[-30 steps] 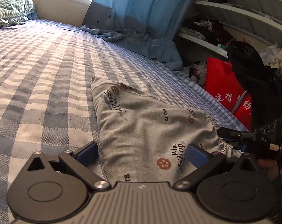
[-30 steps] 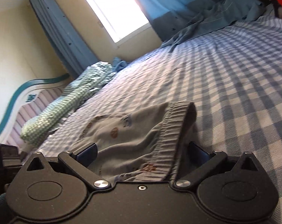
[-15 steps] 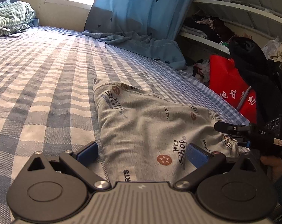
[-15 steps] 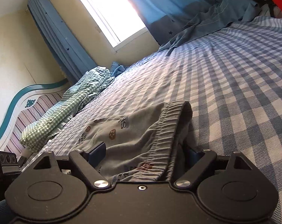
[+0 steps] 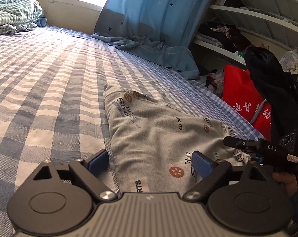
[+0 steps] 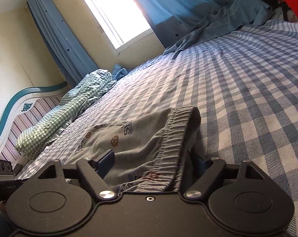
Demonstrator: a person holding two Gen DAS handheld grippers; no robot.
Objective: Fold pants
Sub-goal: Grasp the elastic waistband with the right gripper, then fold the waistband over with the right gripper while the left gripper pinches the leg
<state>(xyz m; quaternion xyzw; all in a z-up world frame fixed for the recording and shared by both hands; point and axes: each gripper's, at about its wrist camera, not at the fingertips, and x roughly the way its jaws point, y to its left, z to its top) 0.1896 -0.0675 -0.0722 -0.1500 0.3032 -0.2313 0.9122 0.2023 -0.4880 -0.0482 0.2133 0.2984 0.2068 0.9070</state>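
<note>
One pair of grey printed pants (image 5: pixel 158 134) on one checked bed (image 5: pixel 40 90). Two grippers: left gripper (image 5: pixel 149 162), right gripper (image 6: pixel 154 161). One crumpled green-checked quilt (image 6: pixel 66 114), one red bag (image 5: pixel 241 96), two blue star curtains (image 6: pixel 58 39) beside one window (image 6: pixel 117 9).

daylight pours in through the window (image 6: pixel 117 9) ahead of me, blown out to plain white in both views. the blue curtain (image 5: pixel 158 9) glows where the sun comes through it. the checked bed (image 5: pixel 40 79) is bright far off and dimmer close to me. my right hand-held gripper (image 6: pixel 151 163) is nearly a black shape against the glare, its near end in shadow. the fisheye bends the shelves (image 5: pixel 257 15) and the headboard (image 6: pixel 16 114) at the edges. both pictures are sharp, without motion blur.
</note>
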